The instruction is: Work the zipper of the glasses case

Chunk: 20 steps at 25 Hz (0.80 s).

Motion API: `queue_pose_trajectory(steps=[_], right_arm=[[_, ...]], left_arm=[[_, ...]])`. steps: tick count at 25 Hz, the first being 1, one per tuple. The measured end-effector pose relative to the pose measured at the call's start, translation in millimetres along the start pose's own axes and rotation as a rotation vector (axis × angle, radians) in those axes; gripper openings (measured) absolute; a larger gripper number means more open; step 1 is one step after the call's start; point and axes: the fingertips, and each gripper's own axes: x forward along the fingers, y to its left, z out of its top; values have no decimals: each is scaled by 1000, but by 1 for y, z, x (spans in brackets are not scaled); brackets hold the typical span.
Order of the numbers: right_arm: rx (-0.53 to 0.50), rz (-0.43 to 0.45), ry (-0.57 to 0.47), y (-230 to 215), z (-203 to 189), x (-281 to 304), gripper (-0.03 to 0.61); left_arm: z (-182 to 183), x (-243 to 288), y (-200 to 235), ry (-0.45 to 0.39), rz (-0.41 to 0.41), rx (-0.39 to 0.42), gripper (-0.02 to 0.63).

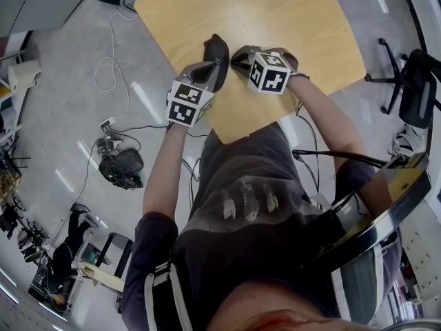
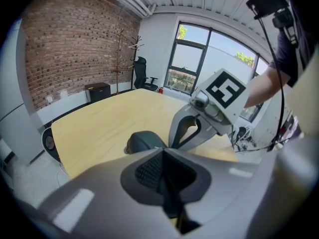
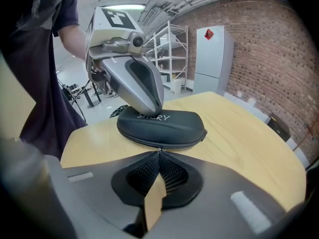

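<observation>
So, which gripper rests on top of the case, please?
The left gripper: its tip sits on top of the case; the right gripper is at the zipper on its side.

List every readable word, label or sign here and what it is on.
"SHERY" or close: white print on the case, its start partly hidden by the left gripper.
Red sign on the white cabinet: too small to read.
Cubes: square markers only, no words.
</observation>
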Motion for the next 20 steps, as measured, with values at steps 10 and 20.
queue_pose_trajectory(steps=[10,20], right_arm=[[-4,13,0,15,7,1,2],[3,18,-9,30,7,4,2]], left_arm=[[-2,-5,0,-2,10,2,0],[-3,-4,-1,-6,15,-4,0]])
